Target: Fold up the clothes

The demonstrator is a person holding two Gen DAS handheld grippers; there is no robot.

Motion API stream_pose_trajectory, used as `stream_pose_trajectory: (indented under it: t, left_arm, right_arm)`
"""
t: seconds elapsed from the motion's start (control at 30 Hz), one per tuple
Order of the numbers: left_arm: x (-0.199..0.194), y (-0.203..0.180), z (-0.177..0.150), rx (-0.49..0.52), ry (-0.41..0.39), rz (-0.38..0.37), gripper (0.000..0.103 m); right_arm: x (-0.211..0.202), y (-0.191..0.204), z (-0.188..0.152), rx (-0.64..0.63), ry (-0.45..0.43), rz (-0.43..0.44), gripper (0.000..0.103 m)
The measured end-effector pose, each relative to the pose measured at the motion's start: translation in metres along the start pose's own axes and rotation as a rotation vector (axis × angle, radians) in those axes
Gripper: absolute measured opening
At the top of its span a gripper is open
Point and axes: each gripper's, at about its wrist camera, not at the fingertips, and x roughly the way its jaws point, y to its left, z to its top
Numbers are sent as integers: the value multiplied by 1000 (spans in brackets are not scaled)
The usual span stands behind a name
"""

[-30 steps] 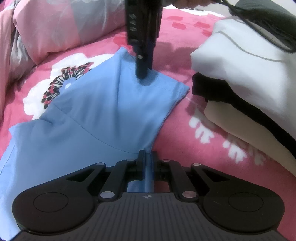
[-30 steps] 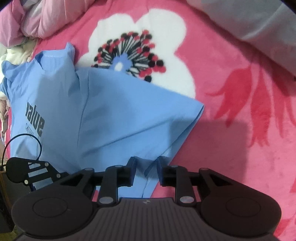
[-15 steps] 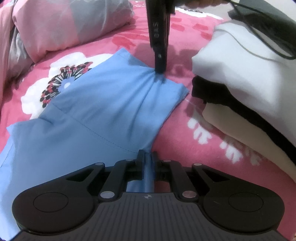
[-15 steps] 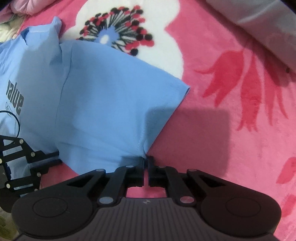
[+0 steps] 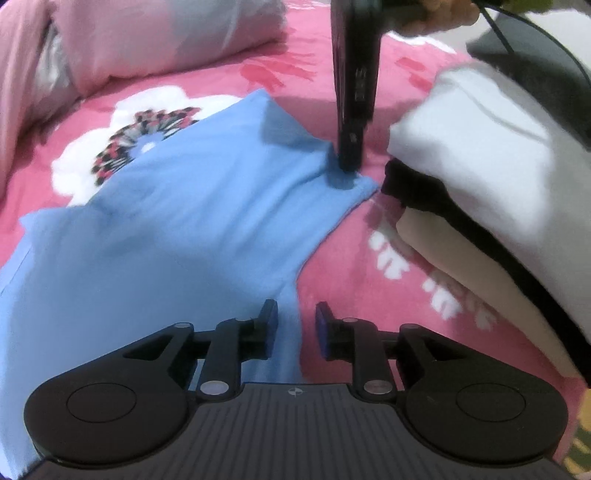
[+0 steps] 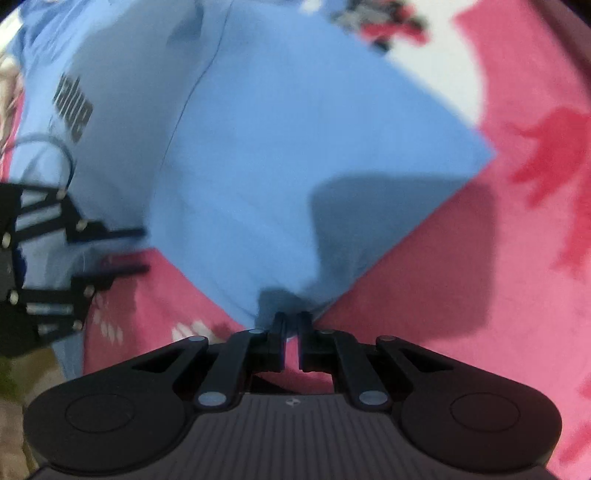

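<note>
A light blue T-shirt (image 5: pixel 177 221) lies spread on the pink floral bedsheet (image 5: pixel 354 295), its black print (image 6: pixel 74 110) showing in the right wrist view. My left gripper (image 5: pixel 295 319) is open over the shirt's edge near the armpit, its left finger above cloth and its right finger above sheet. It also appears at the left of the right wrist view, the left gripper (image 6: pixel 107 254) open. My right gripper (image 6: pixel 291 325) is shut on the sleeve hem, which bunches at its tips. In the left wrist view the right gripper (image 5: pixel 349 162) stands upright, pinching the sleeve (image 5: pixel 295 166) near its corner.
A stack of folded clothes (image 5: pixel 480 166), white over black over beige, sits close to the right of the sleeve. A pink and grey quilt (image 5: pixel 147 37) is heaped along the back and left. A hand (image 5: pixel 436 14) holds the right gripper from above.
My left gripper has opened and let go of the shirt. The right gripper closed on the sleeve hem and has shifted along it toward the sleeve's corner.
</note>
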Motion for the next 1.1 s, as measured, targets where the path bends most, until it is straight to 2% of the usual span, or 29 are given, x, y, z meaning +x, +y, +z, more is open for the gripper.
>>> stream_pose_trajectory:
  t: [0.07,0.13,0.2,0.23,0.37,0.5,0.7,0.83,1.0,1.03,1.1]
  left_arm:
    - [-15,12,-4,-53,-1,6,22]
    - [-29,31,-8,-110,-15,34,22]
    - [-39,55,-11,-164,-30,82,23]
    - [-40,69,-10,-192,-32,110,23]
    - [-36,117,-10,-267,-46,212,23]
    - [-22,142,-2,-263,-73,254,23]
    - [1,157,10,-216,-87,294,23]
    - [16,162,14,-180,-78,321,23]
    - [21,161,11,-161,-80,331,23]
    - [22,160,11,-158,-81,332,23]
    - [22,160,10,-153,-81,339,23]
  right_arm:
    - [-22,10,3,-15,-65,-14,6]
    - [-42,20,7,-28,-190,5,6]
    - [-57,31,19,-47,-345,-24,13]
    - [-56,34,27,-55,-380,-30,17]
    - [-41,36,68,-80,-441,-30,18]
    - [-27,39,108,-105,-502,-30,18]
    - [1,42,131,-162,-438,-26,19]
    - [5,41,129,-174,-427,3,19]
    - [7,47,118,-230,-410,-7,18]
    - [7,47,116,-229,-415,-5,17]
    - [5,48,112,-230,-440,-18,6]
